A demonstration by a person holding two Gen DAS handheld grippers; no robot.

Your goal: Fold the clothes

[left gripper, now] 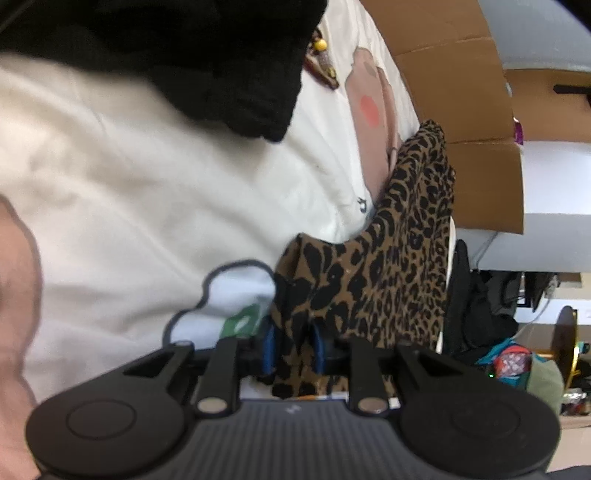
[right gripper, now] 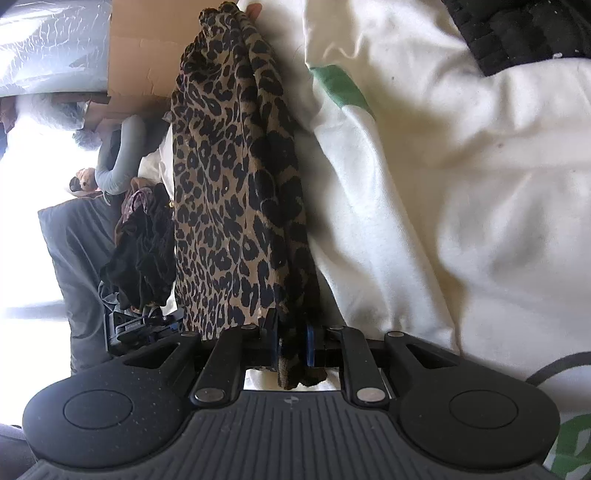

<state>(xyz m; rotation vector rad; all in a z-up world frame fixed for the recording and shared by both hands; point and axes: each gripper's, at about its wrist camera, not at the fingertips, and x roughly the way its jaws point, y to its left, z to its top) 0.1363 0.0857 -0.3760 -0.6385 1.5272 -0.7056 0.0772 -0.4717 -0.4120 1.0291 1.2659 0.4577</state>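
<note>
Leopard-print cloth [left gripper: 402, 254] fills the middle of the left wrist view, one bunched end pinched between the blue pads [left gripper: 269, 349] of the left tongs [left gripper: 293, 350], which are closed on it. From the tongs the cloth runs ahead and up to the right, lying along the edge of a cream bedspread [left gripper: 147, 177] printed with a cloud outline and a pink patch. A black knit garment [left gripper: 207, 55] lies on the bedspread well ahead of the tongs, to their left. Beyond the cloth on the right stands a brown cardboard box [left gripper: 461, 92], and lower right is a blurred clutter of dark bags and coloured items. In the right wrist view the right tongs [right gripper: 293, 347] are likewise closed on the leopard-print cloth [right gripper: 236, 184], a short dark tail of fabric sticking out behind the blue pads [right gripper: 309, 346]. The cloth stretches straight ahead from the tongs in a long folded band. Just to its right lies the cream bedspread [right gripper: 461, 184] with a green patch, and the black knit garment [right gripper: 517, 29] sits far ahead to the right. Left of the cloth hangs a dark crumpled garment [right gripper: 144, 251], with cardboard [right gripper: 147, 55] beyond it.
</note>
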